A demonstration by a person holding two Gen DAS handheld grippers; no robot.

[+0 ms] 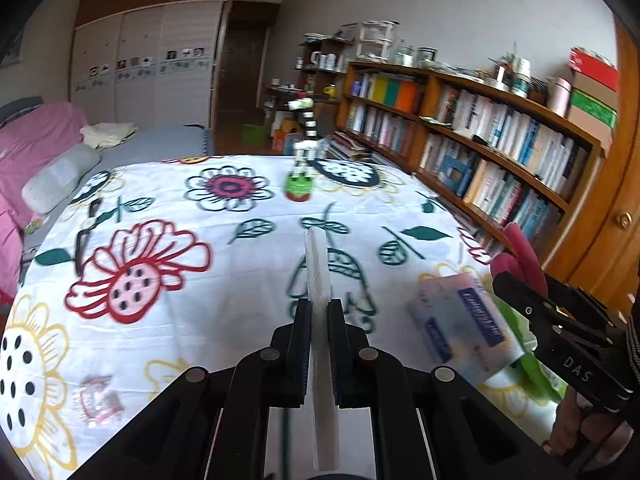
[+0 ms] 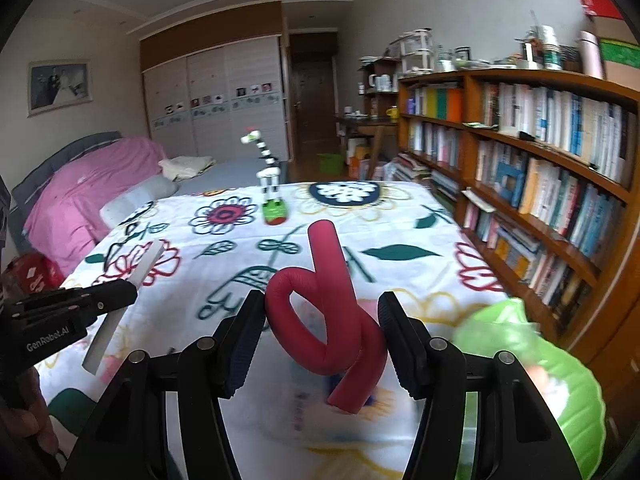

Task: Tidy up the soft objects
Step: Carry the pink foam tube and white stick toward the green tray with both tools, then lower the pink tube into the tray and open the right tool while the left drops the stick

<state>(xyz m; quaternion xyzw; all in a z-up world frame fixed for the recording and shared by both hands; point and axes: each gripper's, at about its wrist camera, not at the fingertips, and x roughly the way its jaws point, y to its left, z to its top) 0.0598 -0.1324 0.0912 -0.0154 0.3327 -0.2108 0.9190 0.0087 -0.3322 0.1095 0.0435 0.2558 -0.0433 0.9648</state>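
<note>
Above floral bedspread [image 1: 224, 320] | left gripper [image 1: 319, 312] clamped on white strip [image 1: 318, 272] | right gripper [image 2: 322, 320] squeezing looped red foam tube [image 2: 332, 304]

"GenRobot.AI" stands in pale letters on the black body of the left gripper [image 2: 120, 294], seen at the near left of the right wrist view. "DAS" is legible on the black body of the right gripper [image 1: 516, 276], at the near right of the left wrist view. The blue label on the tissue pack [image 1: 460, 320] is too blurred to read
</note>
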